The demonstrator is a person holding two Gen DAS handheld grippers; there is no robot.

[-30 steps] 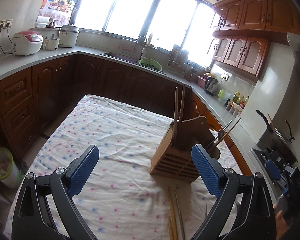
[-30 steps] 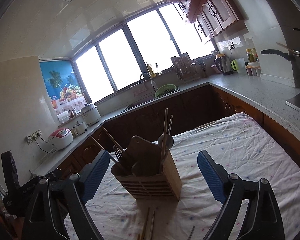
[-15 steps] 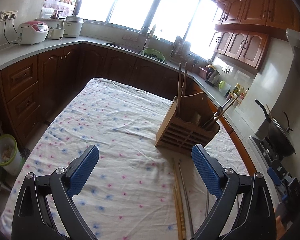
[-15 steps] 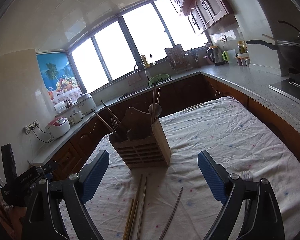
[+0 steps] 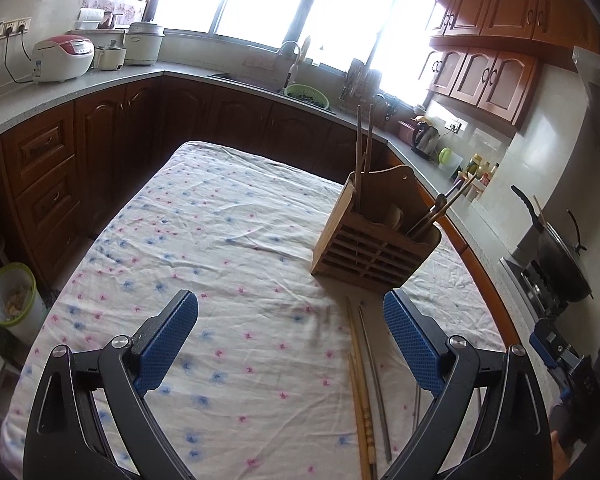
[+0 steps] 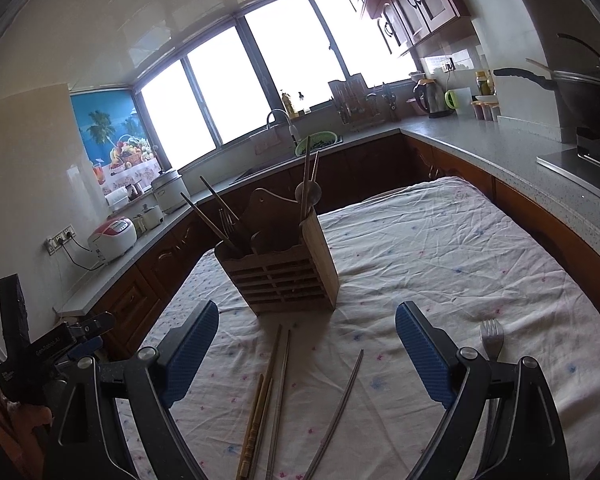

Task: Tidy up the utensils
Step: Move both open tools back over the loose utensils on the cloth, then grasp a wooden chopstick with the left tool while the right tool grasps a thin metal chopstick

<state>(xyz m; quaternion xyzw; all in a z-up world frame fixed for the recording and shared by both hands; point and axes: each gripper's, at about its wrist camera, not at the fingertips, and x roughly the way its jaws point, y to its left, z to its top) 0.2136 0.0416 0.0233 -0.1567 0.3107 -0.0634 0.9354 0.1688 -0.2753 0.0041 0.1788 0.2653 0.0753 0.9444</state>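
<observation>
Right wrist view: right gripper gapes wide, empty, like the left gripper. Loose chopsticks lie lower centre, before the holder. Pickup pending; next, lower and close.

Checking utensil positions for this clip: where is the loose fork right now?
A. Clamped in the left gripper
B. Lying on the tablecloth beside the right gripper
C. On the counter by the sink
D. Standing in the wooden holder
B: the right wrist view shows the fork lying flat on the tablecloth, its tines just outside the open right gripper.
</observation>
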